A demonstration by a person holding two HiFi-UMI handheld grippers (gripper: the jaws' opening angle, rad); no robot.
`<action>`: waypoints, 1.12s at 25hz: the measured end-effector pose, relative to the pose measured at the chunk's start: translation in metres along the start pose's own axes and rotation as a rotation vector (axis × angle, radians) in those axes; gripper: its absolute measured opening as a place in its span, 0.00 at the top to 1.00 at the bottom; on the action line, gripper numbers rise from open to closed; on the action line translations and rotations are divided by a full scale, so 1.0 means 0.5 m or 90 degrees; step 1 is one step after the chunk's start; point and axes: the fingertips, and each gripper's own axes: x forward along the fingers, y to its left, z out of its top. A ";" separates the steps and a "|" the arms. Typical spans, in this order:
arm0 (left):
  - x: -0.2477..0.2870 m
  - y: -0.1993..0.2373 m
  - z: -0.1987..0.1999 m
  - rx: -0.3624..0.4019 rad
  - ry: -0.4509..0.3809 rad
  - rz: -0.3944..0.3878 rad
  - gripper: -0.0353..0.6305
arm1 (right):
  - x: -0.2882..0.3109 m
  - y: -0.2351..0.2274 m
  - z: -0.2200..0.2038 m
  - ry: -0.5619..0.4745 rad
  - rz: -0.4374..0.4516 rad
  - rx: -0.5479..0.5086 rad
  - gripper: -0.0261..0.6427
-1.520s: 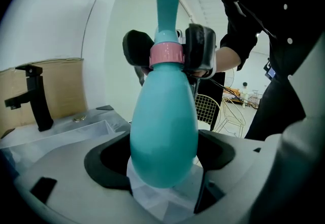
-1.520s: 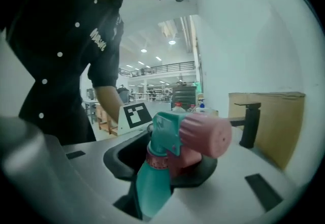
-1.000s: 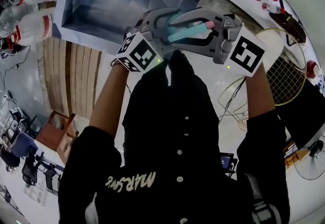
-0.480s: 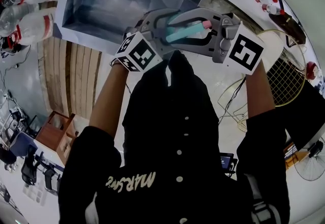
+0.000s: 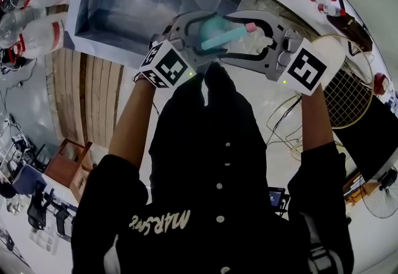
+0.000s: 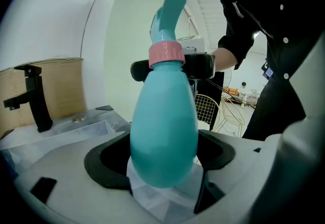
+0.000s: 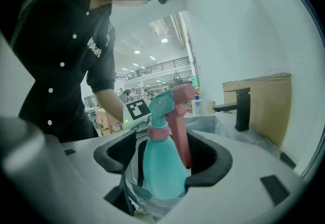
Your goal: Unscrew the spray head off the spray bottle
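Regrip: holding spray bottle [image 6: 163, 126] clamped in left gripper [image 6: 162, 159], with right gripper [image 7: 162, 159] just opened, slack round pink collar [image 6: 166, 54] (spray head [image 6: 166, 14] not off). Re-close squarely on collar, then twist.

Bright, even indoor light on my feeds; ceiling lamps [image 7: 164, 40] glare in the right gripper view, fisheye bends edges, corners go dark.

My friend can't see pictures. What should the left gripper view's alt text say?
The left gripper clamps a teal spray bottle by its body. The right gripper has just been opening its jaws on either side of the pink collar. A black tap stands at left.
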 end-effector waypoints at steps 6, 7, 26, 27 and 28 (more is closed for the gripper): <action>0.000 0.000 0.001 0.000 -0.001 0.001 0.34 | -0.071 -0.030 0.014 -0.056 -0.172 0.061 0.44; 0.000 0.000 0.001 0.000 -0.001 0.001 0.34 | -0.081 -0.025 0.027 -0.068 -0.213 0.071 0.44; 0.001 -0.002 0.003 0.006 0.005 0.012 0.34 | -0.004 -0.038 0.032 0.090 -0.652 0.179 0.45; 0.001 -0.002 0.002 0.006 0.006 0.012 0.34 | -0.003 -0.041 0.032 0.096 -0.659 0.171 0.45; 0.001 -0.003 0.002 0.006 0.007 0.012 0.34 | -0.002 -0.044 0.030 0.103 -0.665 0.164 0.45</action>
